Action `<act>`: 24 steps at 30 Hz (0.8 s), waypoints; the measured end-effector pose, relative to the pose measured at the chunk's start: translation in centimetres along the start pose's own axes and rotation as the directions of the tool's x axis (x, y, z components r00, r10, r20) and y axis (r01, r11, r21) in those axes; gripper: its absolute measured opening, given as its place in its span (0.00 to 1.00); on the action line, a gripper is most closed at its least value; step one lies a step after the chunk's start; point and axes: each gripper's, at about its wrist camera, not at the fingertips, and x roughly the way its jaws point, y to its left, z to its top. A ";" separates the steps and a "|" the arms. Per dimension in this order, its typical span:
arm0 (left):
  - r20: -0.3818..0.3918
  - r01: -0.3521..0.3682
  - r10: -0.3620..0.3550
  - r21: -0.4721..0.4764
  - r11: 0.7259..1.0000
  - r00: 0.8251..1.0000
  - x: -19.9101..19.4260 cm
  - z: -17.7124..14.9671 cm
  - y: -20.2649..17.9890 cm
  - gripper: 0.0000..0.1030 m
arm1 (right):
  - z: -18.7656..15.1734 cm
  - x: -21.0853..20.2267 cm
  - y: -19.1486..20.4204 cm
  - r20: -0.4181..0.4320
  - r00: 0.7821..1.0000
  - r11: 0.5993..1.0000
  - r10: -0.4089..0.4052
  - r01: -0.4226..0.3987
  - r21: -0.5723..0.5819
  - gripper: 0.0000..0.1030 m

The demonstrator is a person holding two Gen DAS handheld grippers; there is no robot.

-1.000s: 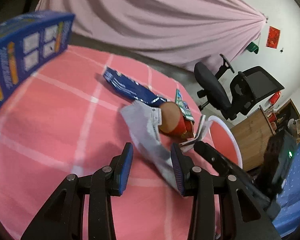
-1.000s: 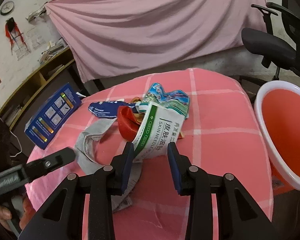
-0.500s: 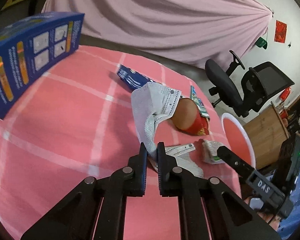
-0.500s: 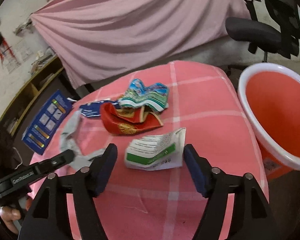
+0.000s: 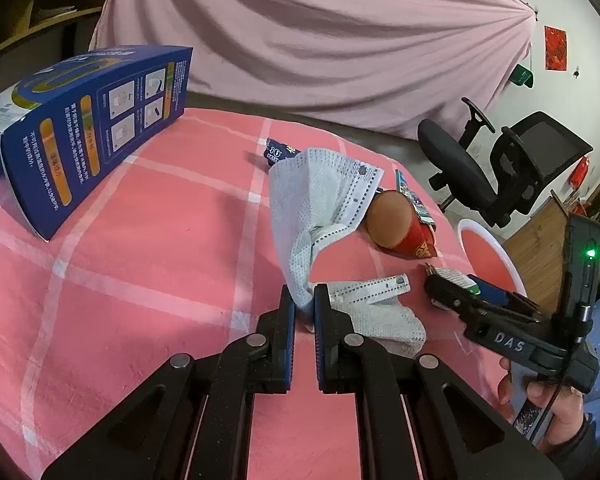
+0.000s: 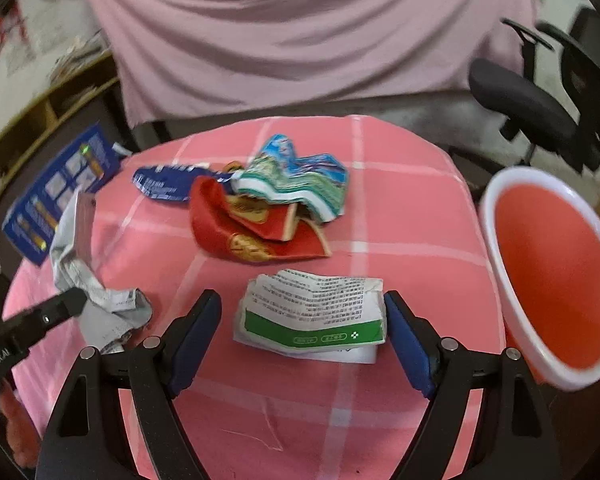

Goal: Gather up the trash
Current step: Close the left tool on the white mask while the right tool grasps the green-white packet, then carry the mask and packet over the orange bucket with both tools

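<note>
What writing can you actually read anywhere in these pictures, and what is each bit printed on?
"DAS": white letters on the right hand-held gripper, seen from the left camera.
"Robot.AI": end of a cut-off label on the left hand-held gripper, seen from the right camera.
Blue box: Chinese text and small diagrams, too small to read.
White and green packet: printed lines, too blurred to read.
Dark blue wrapper: white print, unreadable.
Red wrapper: gold emblem, unreadable.

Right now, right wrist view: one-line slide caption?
Open right gripper straddles green-and-white wrapper beside red bin.
</note>
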 end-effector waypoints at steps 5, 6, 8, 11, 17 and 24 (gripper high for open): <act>0.018 -0.014 0.014 0.013 1.000 1.000 -0.2 -0.5 -0.3 0.05 | -0.2 0.4 -0.7 -0.017 1.000 1.000 0.003 -0.003 0.013 0.74; 0.024 -0.020 0.020 0.016 1.000 1.000 -0.4 -0.6 -0.3 0.05 | -0.2 0.3 -0.9 -0.014 1.000 1.000 0.013 -0.013 0.021 0.73; 0.036 -0.028 0.027 0.018 0.999 0.999 -0.4 -0.7 -0.8 0.04 | -0.3 0.1 -1.1 -0.009 0.999 0.999 0.030 -0.030 0.030 0.72; 0.072 -0.038 0.036 0.031 0.999 0.997 -1.0 -1.0 -1.7 0.04 | -0.5 -0.5 -1.5 0.006 0.997 0.997 0.074 -0.074 0.038 0.72; 0.234 -0.049 0.029 0.080 0.996 0.972 -3.0 -2.4 -5.1 0.03 | -1.3 -5.5 -2.4 0.229 0.959 0.984 0.167 -0.177 0.025 0.72; 0.429 -0.021 -0.072 0.209 0.978 0.901 -5.6 -3.0 -12.0 0.03 | -3.0 -13.3 -3.6 0.547 0.831 0.994 0.100 -0.064 -0.083 0.72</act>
